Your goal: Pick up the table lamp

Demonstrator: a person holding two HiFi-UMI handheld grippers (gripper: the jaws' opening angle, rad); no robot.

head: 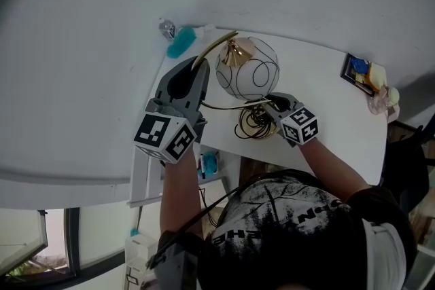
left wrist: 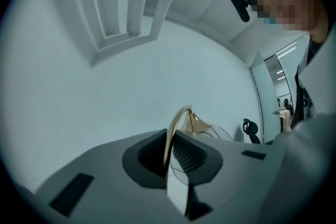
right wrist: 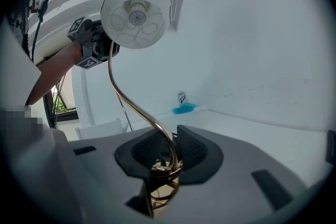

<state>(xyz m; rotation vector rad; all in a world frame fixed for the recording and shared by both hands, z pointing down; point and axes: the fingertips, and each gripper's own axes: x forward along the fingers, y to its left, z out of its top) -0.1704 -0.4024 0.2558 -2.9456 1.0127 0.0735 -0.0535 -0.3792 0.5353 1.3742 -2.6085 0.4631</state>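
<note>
The table lamp has a white globe shade [head: 248, 68] in black wire and a curved gold stem [head: 216, 45]. My left gripper [head: 197, 66] is shut on the upper stem [left wrist: 176, 123], which runs between its pads [left wrist: 185, 157]; part of the shade [left wrist: 210, 131] shows beyond. My right gripper [head: 270, 105] is shut on the lower end of the stem [right wrist: 168, 157], near the gold base. In the right gripper view the stem [right wrist: 131, 99] snakes up to the shade [right wrist: 136, 13], with the left gripper [right wrist: 92, 47] beside it. The lamp's black cord [head: 253, 122] lies coiled below the shade.
The white table [head: 326, 112] stands against a white wall. A teal object [head: 181, 44] and a small can [head: 166, 28] sit at its far left corner. A framed picture and small items [head: 367, 75] lie at its right end. A window is at the lower left.
</note>
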